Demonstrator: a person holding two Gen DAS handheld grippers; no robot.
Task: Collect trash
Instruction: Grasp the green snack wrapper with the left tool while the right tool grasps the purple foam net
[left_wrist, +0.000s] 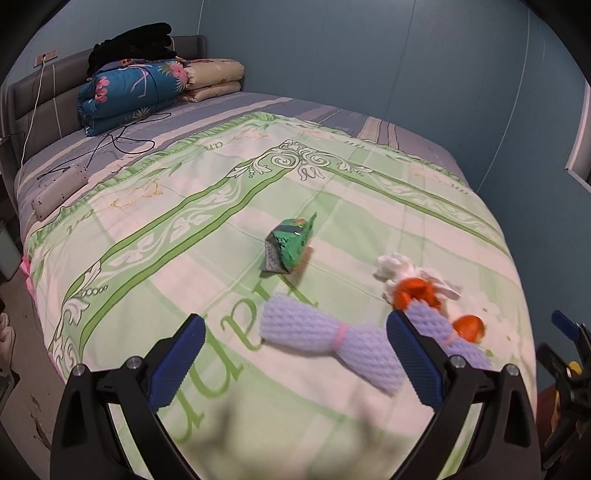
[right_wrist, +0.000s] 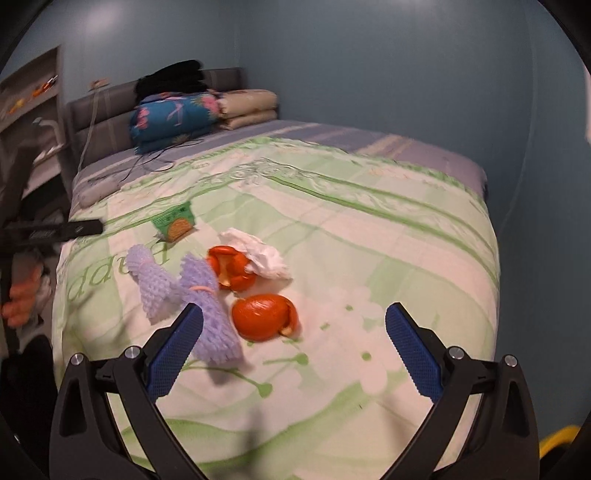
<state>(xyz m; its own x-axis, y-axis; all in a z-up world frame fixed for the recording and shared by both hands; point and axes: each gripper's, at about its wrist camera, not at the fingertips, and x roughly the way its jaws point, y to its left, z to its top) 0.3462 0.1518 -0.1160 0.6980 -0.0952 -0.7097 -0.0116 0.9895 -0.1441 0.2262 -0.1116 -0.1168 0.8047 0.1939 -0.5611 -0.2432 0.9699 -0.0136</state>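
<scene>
Trash lies on the green and white bedspread (left_wrist: 207, 236). A crumpled green snack wrapper (left_wrist: 290, 243) (right_wrist: 174, 223) lies in the middle. Two purple foam fruit nets (left_wrist: 328, 341) (right_wrist: 155, 286) lie near the foot; the second net (left_wrist: 439, 328) (right_wrist: 208, 314) is partly behind a finger in each view. A white crumpled tissue (left_wrist: 397, 267) (right_wrist: 260, 253) touches an orange peel (left_wrist: 415, 291) (right_wrist: 231, 271). Another orange peel (left_wrist: 469, 328) (right_wrist: 264, 315) lies nearer. My left gripper (left_wrist: 295, 354) is open, above the first net. My right gripper (right_wrist: 293, 347) is open, just short of the near peel.
Folded quilts (left_wrist: 136, 92) (right_wrist: 173, 118) and black clothes (left_wrist: 133, 44) are stacked at the grey headboard. A power strip (left_wrist: 61, 194) with black cables lies at the bed's left side. Blue walls (left_wrist: 406, 55) run along the right. The other gripper shows at the right edge (left_wrist: 569, 362).
</scene>
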